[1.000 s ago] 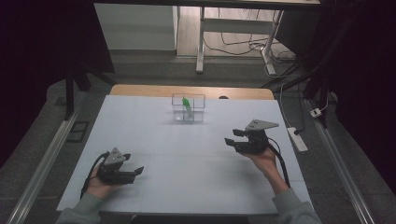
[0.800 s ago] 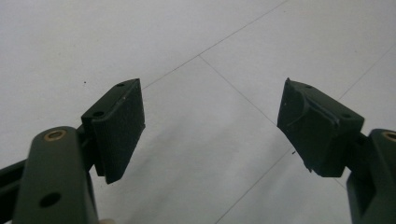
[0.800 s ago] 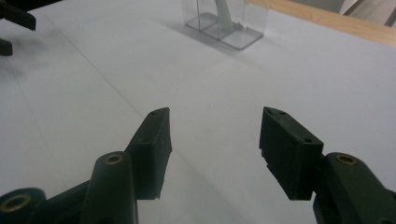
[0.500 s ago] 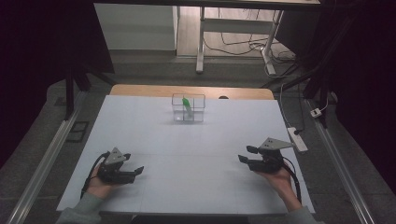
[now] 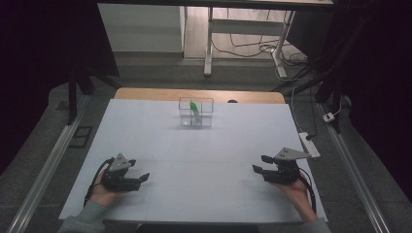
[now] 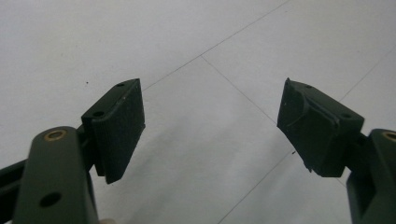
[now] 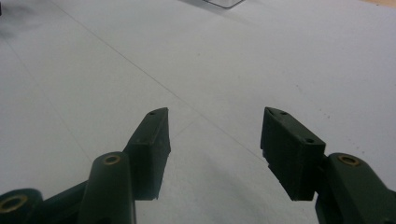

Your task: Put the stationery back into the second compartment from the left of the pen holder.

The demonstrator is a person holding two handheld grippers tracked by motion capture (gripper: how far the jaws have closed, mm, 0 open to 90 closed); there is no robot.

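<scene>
While both jaw pairs are being held apart and empty, the left gripper (image 5: 138,178) and right gripper (image 5: 261,164) are being kept near the white table's (image 5: 145,131) front, well apart from the clear container (image 5: 196,112) with its green item (image 5: 194,108), which risks being toppled by any hurried reach.

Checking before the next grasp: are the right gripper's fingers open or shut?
Open. The right gripper shows a wide gap between its fingers, with bare white table between them.
</scene>
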